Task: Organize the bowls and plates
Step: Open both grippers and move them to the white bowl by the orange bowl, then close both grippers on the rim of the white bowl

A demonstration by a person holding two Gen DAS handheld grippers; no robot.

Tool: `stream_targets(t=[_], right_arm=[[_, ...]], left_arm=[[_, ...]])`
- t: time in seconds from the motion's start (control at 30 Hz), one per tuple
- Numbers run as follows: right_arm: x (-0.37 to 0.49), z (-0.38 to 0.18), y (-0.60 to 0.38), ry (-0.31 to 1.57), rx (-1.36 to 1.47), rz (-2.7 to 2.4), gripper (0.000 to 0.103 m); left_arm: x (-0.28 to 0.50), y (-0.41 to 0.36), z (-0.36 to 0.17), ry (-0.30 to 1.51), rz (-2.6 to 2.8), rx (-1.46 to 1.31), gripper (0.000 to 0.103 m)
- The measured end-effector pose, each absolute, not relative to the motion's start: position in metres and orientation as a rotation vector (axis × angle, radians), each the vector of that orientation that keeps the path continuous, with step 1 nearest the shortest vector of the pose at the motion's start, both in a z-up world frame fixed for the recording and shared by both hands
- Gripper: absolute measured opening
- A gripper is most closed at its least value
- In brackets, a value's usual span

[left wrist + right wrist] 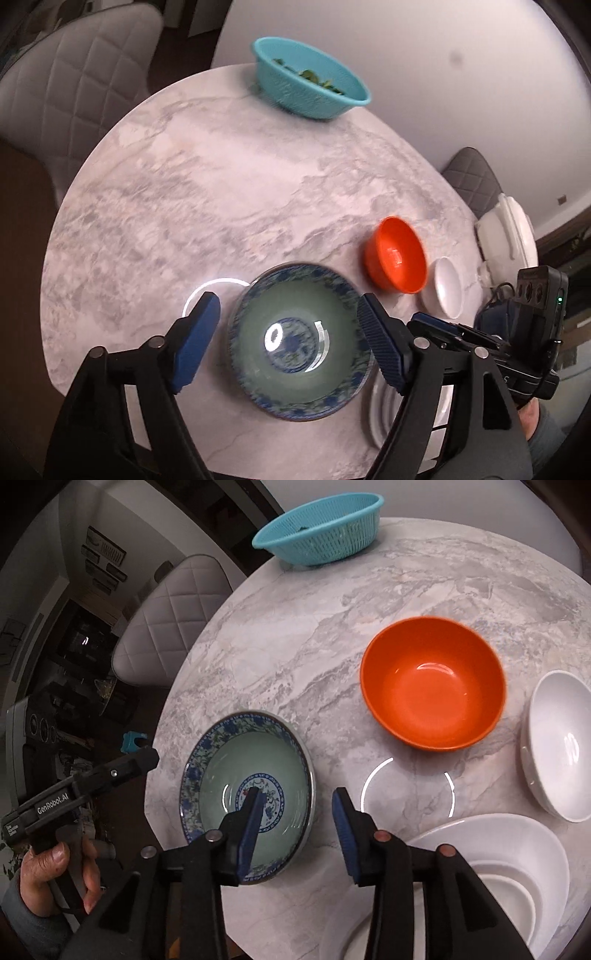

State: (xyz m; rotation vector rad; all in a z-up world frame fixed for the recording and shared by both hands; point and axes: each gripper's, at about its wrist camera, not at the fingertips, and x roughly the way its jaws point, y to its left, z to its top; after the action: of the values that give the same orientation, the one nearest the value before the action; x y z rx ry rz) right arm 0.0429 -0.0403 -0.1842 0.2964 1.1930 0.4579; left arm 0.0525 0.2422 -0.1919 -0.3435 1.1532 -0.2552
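Glazed blue-patterned bowl (301,341) sits free at frame centre between the open left hand-held gripper (288,336); the empty, parted right hand-held gripper (299,834) could clip its rim, sliding it across the counter (221,184)

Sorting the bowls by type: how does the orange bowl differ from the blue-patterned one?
The orange bowl is plain and one colour; the patterned bowl has a blue floral rim, pale green inside and a central medallion. The orange bowl lies farther back, near the white dish. Both sit upright and empty on the marble table.

patterned bowl (247,794) left of plain bowl (432,683); colander (317,528) behind; plates (498,867) front-right
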Motion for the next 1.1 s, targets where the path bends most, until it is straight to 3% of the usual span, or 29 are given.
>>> stream_targets(t=[0.13,0.4,0.47,0.53,0.57,0.67,0.93,1.1], right_arm=[[0.039,-0.149,-0.094,1.11,0.362,0.391,0.051],[0.035,-0.122,-0.236,1.022,0.48,0.154,0.058],[0.036,-0.127,-0.262,1.028,0.513,0.116,0.059],[0.037,-0.136,-0.28,1.041,0.542,0.111,0.058],[0.041,-0.14,-0.287,1.047,0.544,0.111,0.057],[0.045,-0.155,-0.299,1.088,0.554,0.113,0.052],[0.056,-0.191,-0.301,1.205,0.564,0.142,0.044],[0.065,-0.198,-0.303,1.217,0.57,0.16,0.044]], left_arm=[[0.071,0.179,-0.167,1.121,-0.433,-0.289,0.1],[0.096,0.042,-0.177,1.227,-0.575,-0.125,0.101],[0.103,0.01,-0.193,1.289,-0.549,-0.064,0.099],[0.106,-0.014,-0.205,1.308,-0.571,-0.069,0.089],[0.107,-0.025,-0.211,1.319,-0.567,-0.042,0.079],[0.106,-0.049,-0.225,1.35,-0.587,-0.032,0.076],[0.107,-0.073,-0.258,1.422,-0.583,-0.033,0.053],[0.116,-0.083,-0.271,1.443,-0.559,-0.012,0.049]])
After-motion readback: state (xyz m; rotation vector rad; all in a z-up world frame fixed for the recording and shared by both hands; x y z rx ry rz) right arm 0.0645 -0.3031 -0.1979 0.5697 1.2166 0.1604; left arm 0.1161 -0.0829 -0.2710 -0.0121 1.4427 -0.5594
